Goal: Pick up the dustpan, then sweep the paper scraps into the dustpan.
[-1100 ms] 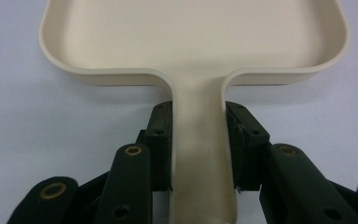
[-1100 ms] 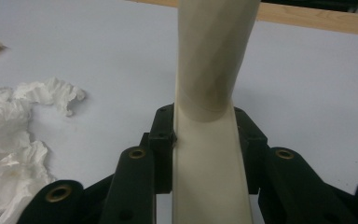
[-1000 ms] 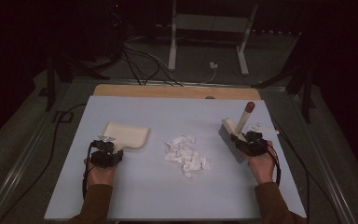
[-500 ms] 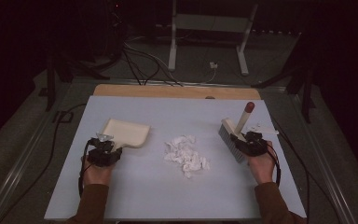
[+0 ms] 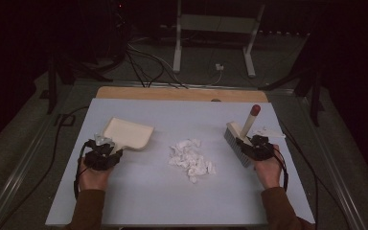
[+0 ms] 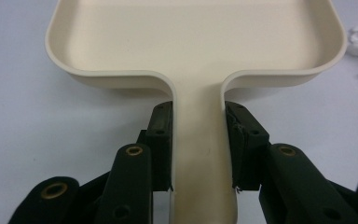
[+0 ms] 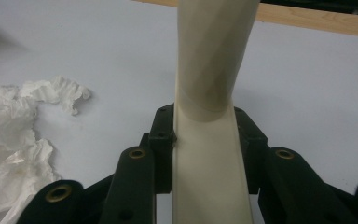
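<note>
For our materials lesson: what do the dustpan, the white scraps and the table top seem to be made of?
Dustpan: likely moulded plastic, cream, smooth with a soft sheen and rounded rim. White scraps: crumpled paper or tissue, matt, creased and torn-edged. Table top: pale matt sheet, material unclear.

Item count, referenced to the table (image 5: pixel 139 201):

- Dustpan (image 5: pixel 127 133): one, on the table's left half.
- Brush (image 5: pixel 239 139): one, on the table's right half.
- Paper pile (image 5: pixel 190 159): one heap of crumpled white scraps at the table's centre; the number of scraps cannot be determined.
- Grippers: two, the left gripper (image 5: pixel 106 149) and the right gripper (image 5: pixel 253 143).
- Hands: two, one behind each gripper.
</note>
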The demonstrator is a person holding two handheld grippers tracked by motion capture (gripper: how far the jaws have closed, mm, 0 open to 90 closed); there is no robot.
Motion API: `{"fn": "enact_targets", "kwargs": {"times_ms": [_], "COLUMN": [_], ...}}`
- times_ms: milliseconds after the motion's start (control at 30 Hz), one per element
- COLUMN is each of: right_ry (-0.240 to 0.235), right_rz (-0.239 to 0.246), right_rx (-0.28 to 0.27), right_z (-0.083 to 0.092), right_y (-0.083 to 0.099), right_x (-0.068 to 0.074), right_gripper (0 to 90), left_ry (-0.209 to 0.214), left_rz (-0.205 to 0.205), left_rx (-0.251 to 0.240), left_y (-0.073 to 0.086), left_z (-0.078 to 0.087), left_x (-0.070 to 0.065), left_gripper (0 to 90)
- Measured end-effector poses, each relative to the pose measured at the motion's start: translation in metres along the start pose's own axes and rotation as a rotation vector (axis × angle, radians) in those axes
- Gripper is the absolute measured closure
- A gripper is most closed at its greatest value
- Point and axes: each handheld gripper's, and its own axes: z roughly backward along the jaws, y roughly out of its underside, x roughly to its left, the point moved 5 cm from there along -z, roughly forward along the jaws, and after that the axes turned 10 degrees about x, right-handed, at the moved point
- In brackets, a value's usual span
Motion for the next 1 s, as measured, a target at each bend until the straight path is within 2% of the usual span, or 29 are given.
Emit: {"fn": "enact_targets", "kwargs": {"times_ms": [167, 300, 533, 733, 833, 1000], "right_ry": [0.001, 0.001, -0.002, -0.001, -0.001, -0.002], "right_rz": [0.005, 0.004, 0.002, 0.002, 0.003, -0.003], "right_rx": [0.001, 0.001, 0.0, 0.001, 0.001, 0.002], "right_z": [0.0, 0.0, 0.0, 0.0, 0.0, 0.001], "right_y": [0.0, 0.0, 0.0, 0.0, 0.0, 0.001], "right_x": [0.001, 0.001, 0.0, 0.0, 0.0, -0.001], "right_gripper": [67.0, 67.0, 67.0, 67.0, 67.0, 67.0], "left_ry": [0.016, 0.032, 0.057, 0.101, 0.121, 0.139], "left_rz": [-0.034, -0.09, -0.154, -0.205, -0.244, -0.298], "left_rx": [-0.001, 0.002, 0.005, 0.003, 0.012, 0.025], "left_y": [-0.001, -0.001, -0.003, -0.003, -0.003, -0.005], "left_z": [0.005, 0.008, 0.012, 0.013, 0.013, 0.014], "left_x": [0.003, 0.004, 0.003, 0.003, 0.002, 0.0], "left_gripper": [66.7, 66.6, 66.6, 66.6, 66.6, 66.6]}}
